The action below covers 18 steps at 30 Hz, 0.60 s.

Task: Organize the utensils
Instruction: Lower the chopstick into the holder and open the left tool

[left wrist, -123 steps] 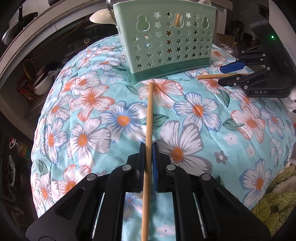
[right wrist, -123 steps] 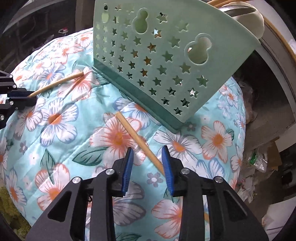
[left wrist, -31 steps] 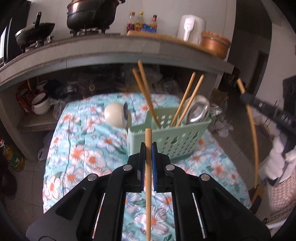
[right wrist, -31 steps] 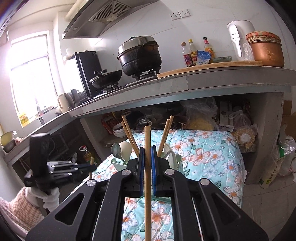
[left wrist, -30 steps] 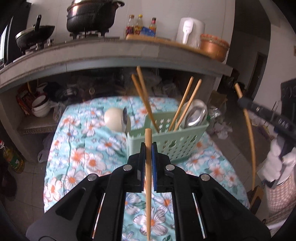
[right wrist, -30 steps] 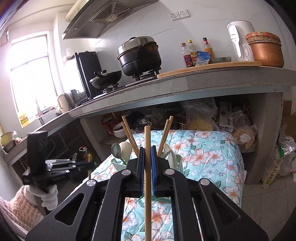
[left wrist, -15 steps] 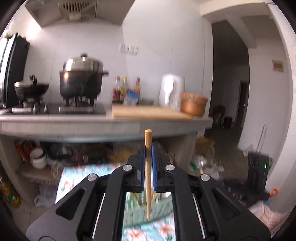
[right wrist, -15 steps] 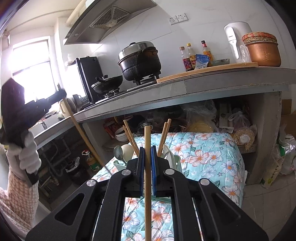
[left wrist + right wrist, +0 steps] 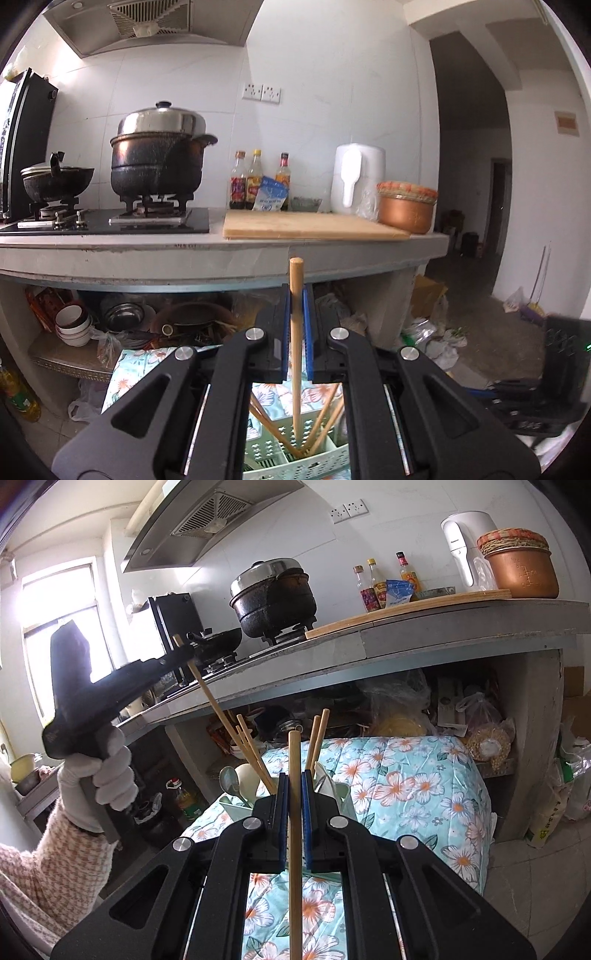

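Two black grippers each pinch one slender wooden chopstick between blue pads: the left gripper (image 9: 295, 325) holds its chopstick (image 9: 295, 332) upright, lower tip inside the mint-green perforated plastic basket (image 9: 295, 465); the right gripper (image 9: 291, 812) clamps another chopstick (image 9: 294, 849) above the floral turquoise quilt (image 9: 406, 786).

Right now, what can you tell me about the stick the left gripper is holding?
The chopstick is a plain, light wooden rod, round with a flat blunt top. It stands nearly upright in the left wrist view. The left gripper has its jaws shut on its upper part, blue pads on both sides. Its thinner lower end points down into the pale green basket, among other chopsticks leaning there. From the right wrist view it slants down toward the basket.
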{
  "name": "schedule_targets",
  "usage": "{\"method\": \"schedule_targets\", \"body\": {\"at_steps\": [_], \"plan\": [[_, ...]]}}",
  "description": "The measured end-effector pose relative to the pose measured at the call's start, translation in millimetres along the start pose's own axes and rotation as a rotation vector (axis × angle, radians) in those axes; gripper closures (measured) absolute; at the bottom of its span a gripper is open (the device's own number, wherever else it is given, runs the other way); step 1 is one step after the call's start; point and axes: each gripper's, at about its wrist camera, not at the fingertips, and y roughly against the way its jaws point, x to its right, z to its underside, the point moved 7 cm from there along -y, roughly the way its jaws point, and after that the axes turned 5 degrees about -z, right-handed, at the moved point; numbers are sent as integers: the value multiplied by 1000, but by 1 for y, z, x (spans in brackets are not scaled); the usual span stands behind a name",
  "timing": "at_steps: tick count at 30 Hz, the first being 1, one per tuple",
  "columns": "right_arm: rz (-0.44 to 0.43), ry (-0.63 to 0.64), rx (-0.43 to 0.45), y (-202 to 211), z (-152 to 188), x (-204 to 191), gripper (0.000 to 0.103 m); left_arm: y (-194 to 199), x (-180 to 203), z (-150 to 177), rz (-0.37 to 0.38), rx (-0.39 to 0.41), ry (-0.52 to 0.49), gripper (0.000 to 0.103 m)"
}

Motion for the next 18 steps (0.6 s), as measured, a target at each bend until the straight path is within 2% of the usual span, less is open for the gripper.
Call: {"method": "schedule_targets", "body": {"at_steps": [7, 18], "plan": [[-7, -16, -12, -5, 4, 7, 96, -31, -3, 27, -32, -28, -4, 97], [-3, -21, -29, -10, 6, 10, 96, -63, -7, 65, -20, -119, 20, 95]]}}
